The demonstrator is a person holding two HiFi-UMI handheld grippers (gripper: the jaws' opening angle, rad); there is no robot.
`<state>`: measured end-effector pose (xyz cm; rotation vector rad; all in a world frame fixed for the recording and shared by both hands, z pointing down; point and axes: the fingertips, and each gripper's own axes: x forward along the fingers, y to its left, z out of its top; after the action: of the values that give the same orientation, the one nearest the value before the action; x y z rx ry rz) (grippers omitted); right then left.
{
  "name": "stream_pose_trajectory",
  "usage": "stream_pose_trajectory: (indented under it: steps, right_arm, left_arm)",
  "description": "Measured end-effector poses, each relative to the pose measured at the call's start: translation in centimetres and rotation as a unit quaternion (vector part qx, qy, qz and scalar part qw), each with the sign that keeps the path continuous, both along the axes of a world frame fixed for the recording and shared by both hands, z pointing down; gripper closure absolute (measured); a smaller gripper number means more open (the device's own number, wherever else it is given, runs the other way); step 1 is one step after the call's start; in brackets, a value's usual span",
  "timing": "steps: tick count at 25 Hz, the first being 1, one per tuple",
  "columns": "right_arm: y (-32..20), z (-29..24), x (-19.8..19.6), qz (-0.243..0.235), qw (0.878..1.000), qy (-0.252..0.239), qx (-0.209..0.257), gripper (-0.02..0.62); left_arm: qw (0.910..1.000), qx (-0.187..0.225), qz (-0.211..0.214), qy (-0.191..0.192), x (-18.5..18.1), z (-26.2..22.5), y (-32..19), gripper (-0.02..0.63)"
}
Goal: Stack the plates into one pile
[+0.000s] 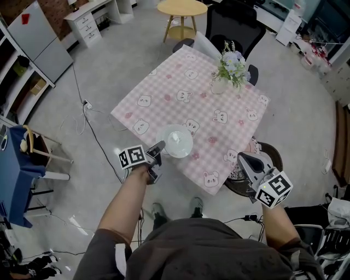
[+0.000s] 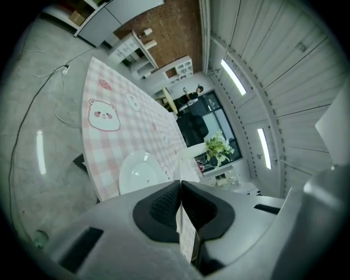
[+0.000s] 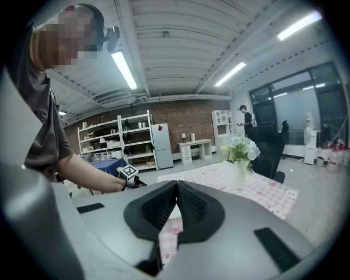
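A white plate pile lies on the pink checked tablecloth, near the table's near-left edge; how many plates it holds I cannot tell. My left gripper hovers just left of the pile at the table's edge, jaws shut and holding nothing. In the left gripper view the plate sits just beyond the closed left gripper. My right gripper stays off the table's near-right corner, well clear of the plates, with its jaws together and nothing in them. In the right gripper view, the closed right gripper hides most of the pile.
A white vase of flowers stands at the table's far right, also seen as a vase past my right jaws. A black chair and a round wooden table stand behind. A dark stool sits under my right gripper. Cables trail on the floor.
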<state>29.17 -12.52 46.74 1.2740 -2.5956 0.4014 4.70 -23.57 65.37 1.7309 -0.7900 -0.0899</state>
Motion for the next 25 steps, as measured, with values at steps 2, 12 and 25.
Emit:
stream_pose_trajectory:
  steps: [2, 12, 25]
  right_arm:
    - [-0.1, 0.3, 0.0, 0.001, 1.000, 0.001, -0.002, 0.601]
    - [-0.2, 0.6, 0.2, 0.004, 1.000, 0.004, -0.010, 0.601]
    - [-0.4, 0.5, 0.6, 0.008, 1.000, 0.002, -0.007, 0.601]
  left_arm:
    - [0.9999, -0.006, -0.009, -0.012, -0.4, 1.0, -0.7, 0.591]
    - [0.9807, 0.002, 0.056, -0.187, -0.7, 5.0, -0.9, 0.382]
    - [0.9822, 0.002, 0.037, -0.184, -0.7, 5.6, -1.3, 0.374]
